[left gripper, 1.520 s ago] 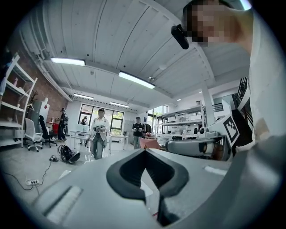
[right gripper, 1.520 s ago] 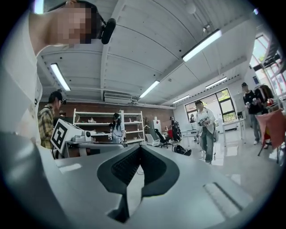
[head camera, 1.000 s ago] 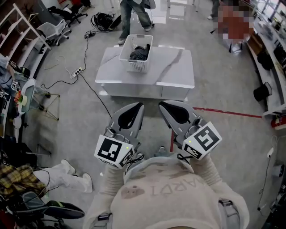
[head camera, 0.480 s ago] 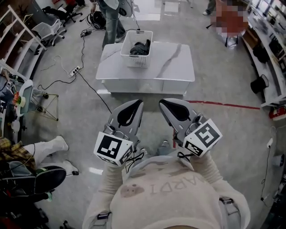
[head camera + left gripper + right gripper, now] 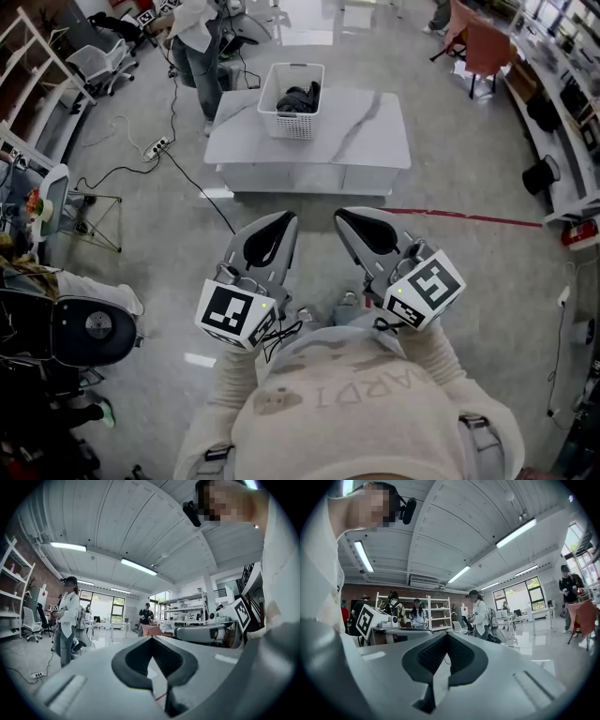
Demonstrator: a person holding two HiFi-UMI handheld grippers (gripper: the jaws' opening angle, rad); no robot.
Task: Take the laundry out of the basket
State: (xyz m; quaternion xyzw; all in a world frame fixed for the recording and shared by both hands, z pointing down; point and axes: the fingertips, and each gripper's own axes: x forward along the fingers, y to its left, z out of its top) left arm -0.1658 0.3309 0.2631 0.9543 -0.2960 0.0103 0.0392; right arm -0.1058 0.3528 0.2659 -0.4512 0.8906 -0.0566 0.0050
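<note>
Laundry is well apart from my tongs. The left tongs (image 5: 288, 217) and the right tongs (image 5: 343, 215) are both closed tip to tip with nothing between them. Each gripper view shows only the hollow behind the meeting pads. They sit side by side, just apart, close in front of the wearer's sweater (image 5: 356, 403) and point forward over grey floor. Past them a red floor line (image 5: 469, 218) runs off to the right. Beyond that stands the white, marble-veined worktop (image 5: 366, 141). The white basket (image 5: 281, 127) stands upright at its far left part, with the dark laundry (image 5: 298, 97) heaped inside. A person in a white top (image 5: 197, 37) stands just beside the worktop's far left corner.
</note>
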